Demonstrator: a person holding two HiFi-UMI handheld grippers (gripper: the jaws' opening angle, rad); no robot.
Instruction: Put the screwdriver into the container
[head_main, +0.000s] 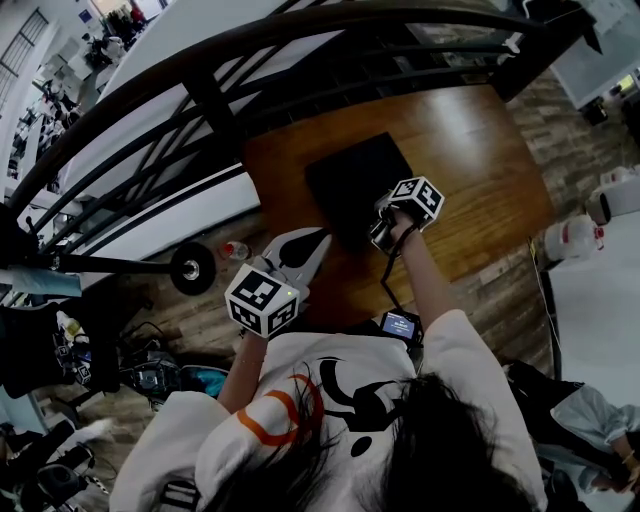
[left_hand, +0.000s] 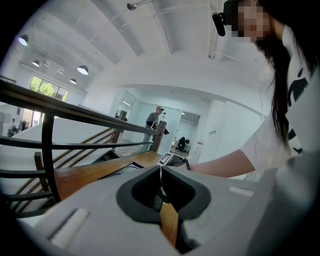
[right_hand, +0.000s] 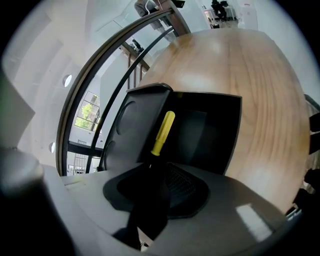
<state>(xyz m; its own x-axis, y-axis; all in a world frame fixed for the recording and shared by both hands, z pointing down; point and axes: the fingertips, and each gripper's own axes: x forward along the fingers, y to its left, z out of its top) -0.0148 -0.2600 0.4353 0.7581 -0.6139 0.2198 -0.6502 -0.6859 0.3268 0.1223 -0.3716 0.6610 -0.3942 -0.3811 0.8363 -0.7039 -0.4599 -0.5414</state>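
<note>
Over the near edge of the black container, on the wooden worktop, the right claw is clamping the screwdriver; the tool's slim yellow length is pointing out across the container's dark inside, while its black part is sitting between the jaws. The left claw is hanging off the worktop's near corner, close to the person's body; its jaws are lying together on nothing, with only a thin wood-coloured sliver showing between them. One screwdriver, one container and two claws are showing; each claw is carrying one marker cube.
</note>
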